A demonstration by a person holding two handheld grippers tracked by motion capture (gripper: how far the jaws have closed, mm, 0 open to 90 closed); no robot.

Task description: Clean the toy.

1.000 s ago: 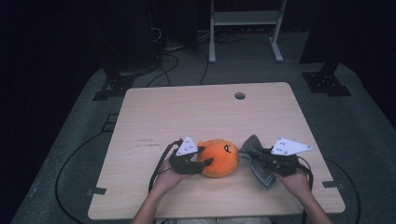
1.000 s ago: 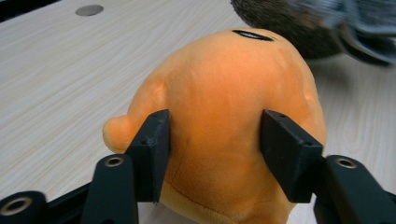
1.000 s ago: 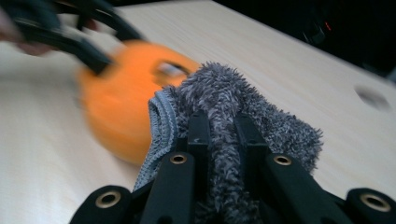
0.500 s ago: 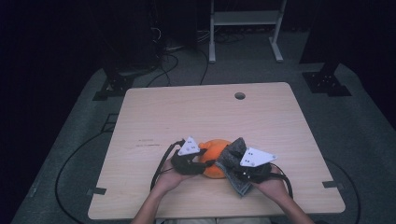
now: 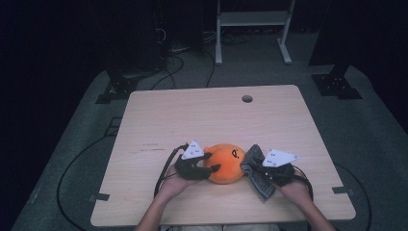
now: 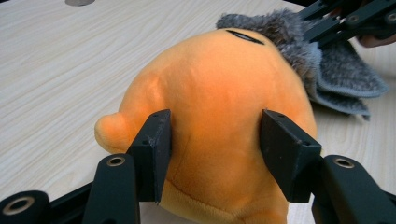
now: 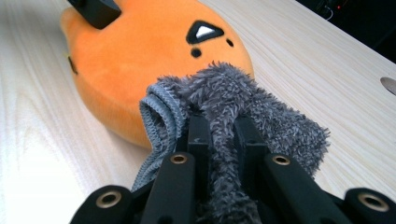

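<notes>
I am working at a pale wooden table with a light, streaky grain, its round cable hole sitting near the far edge. The table is standing on a grey carpet in a dark room. Black cables are trailing over the floor beyond the far edge, a white metal frame is standing at the back, and black stand feet are resting on the carpet at the far right and far left.

The orange plush toy is lying on the table close to my edge, a little right of the middle, between my two tools. My left gripper is clamping the toy's rounded body from the side, its pads sinking into the soft fabric; the jaws have just been opening slightly, yet they are pressing on the plush. From the left gripper view I am seeing a small stub sticking out at the toy's left.

My right gripper is pinching a grey fluffy cloth, its jaws having just closed down on a fold of it. The cloth is touching the toy's side just below the dark face markings, and part of it is draping onto the table under my right hand.
</notes>
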